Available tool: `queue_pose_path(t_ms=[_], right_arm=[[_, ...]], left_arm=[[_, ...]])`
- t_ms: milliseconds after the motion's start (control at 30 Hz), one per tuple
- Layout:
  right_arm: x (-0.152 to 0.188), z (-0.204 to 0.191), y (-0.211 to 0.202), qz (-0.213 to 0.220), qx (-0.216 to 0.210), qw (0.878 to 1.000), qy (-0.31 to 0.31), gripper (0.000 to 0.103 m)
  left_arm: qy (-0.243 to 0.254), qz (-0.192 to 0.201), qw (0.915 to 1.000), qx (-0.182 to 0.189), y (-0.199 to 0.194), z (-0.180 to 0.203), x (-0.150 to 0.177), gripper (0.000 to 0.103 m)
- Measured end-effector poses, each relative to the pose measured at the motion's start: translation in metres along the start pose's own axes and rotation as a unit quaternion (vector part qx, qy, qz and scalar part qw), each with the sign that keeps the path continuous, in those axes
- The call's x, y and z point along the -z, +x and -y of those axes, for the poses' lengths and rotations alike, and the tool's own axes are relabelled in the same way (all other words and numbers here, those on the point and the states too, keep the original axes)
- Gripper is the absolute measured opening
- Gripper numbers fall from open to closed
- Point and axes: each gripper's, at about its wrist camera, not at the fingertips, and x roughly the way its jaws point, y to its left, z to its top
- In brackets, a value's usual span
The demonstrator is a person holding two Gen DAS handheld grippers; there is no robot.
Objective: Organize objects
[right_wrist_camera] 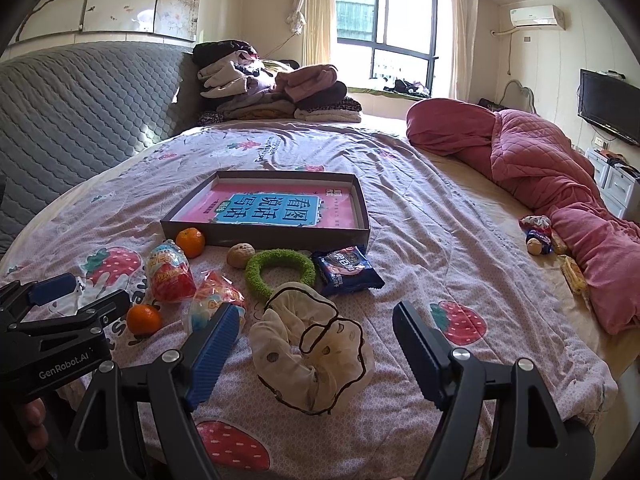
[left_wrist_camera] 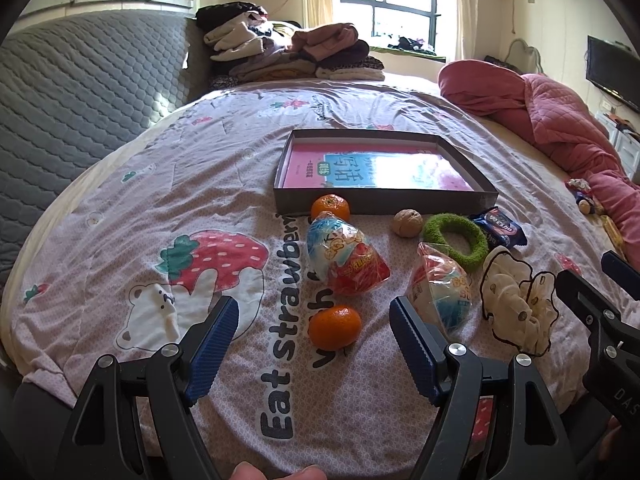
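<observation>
Hovering over the bedspread (left_wrist_camera: 120, 208) with nothing yet picked up, I judge this to be the very start: choosing a first piece to carry into the shallow box (left_wrist_camera: 384, 200) that lies farther up the bed with a pink book in it. My left gripper (left_wrist_camera: 314, 344) is spread wide and empty, and the near mandarin (left_wrist_camera: 335, 327) sits between its fingers, a little ahead of the tips. My right gripper (right_wrist_camera: 310, 350) is equally wide and empty, with the cream scrunchie (right_wrist_camera: 312, 352) lying between its fingers. Beyond them, all outside the box, lie two snack packets (left_wrist_camera: 346, 260), a second mandarin (left_wrist_camera: 330, 208) just beside the box wall, a walnut (left_wrist_camera: 407, 222), a green ring (left_wrist_camera: 456, 236) and a blue biscuit pack (left_wrist_camera: 498, 228). Next I would likely lower and close on what lies between my jaws.
</observation>
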Motion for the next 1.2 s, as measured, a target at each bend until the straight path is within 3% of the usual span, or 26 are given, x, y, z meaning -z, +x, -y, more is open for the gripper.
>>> queue_pose_path(t_ms=[733, 1200], right_arm=[[-0.003, 0.006, -0.010, 0.022, -0.002, 1.000, -0.003, 0.079], [0.009, 0.011, 0.001, -0.013, -0.020, 1.000, -0.003, 0.079]], left_arm=[[-0.001, -0.004, 0.9999, 0.010, -0.001, -0.005, 0.001, 0.079], [0.003, -0.065, 0.9976, 0.026, 0.020, -0.007, 0.017, 0.079]])
